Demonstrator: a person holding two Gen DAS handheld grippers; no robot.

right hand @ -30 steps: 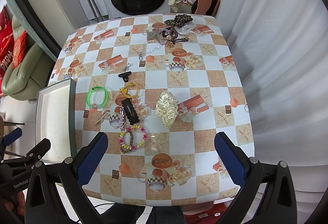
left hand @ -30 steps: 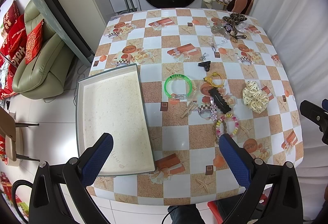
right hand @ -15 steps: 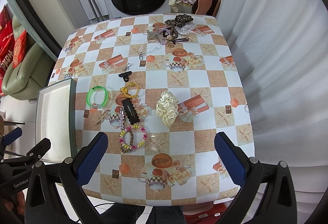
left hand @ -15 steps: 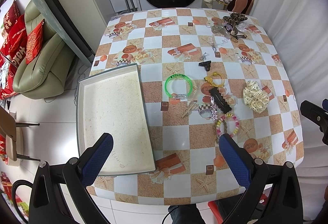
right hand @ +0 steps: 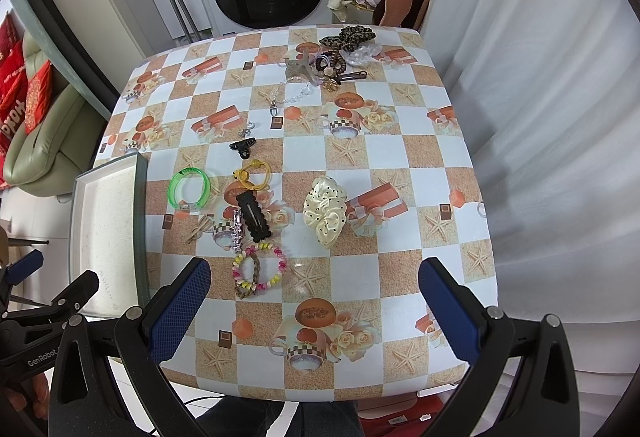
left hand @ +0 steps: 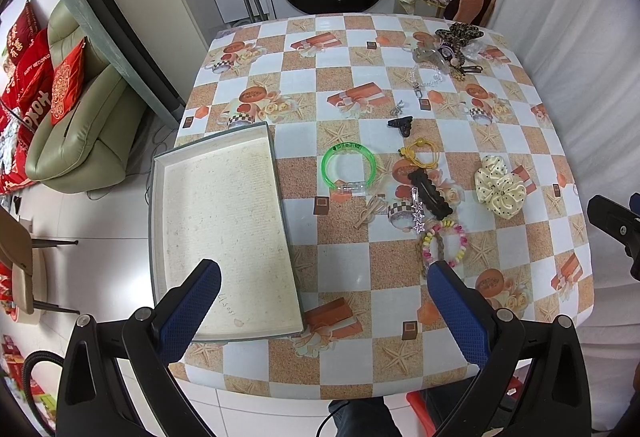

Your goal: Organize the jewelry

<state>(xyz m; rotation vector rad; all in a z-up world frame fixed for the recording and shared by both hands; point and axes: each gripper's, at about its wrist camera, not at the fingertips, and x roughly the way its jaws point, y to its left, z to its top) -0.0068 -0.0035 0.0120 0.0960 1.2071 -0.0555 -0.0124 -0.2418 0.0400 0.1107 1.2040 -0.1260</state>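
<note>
Task looks barely begun: tray [left hand: 224,221] at table's left edge holds nothing, all jewelry lies loose to its right. Left gripper [left hand: 324,311] & right gripper [right hand: 314,311] hover above near edge, jaws spread wide, grasping nothing. Green bangle [left hand: 349,168] nearest tray; bead bracelet [right hand: 259,269], black hair clip [right hand: 253,217], cream scrunchie [right hand: 326,209] mid-table; far-right pile [right hand: 338,57] untouched.
</note>
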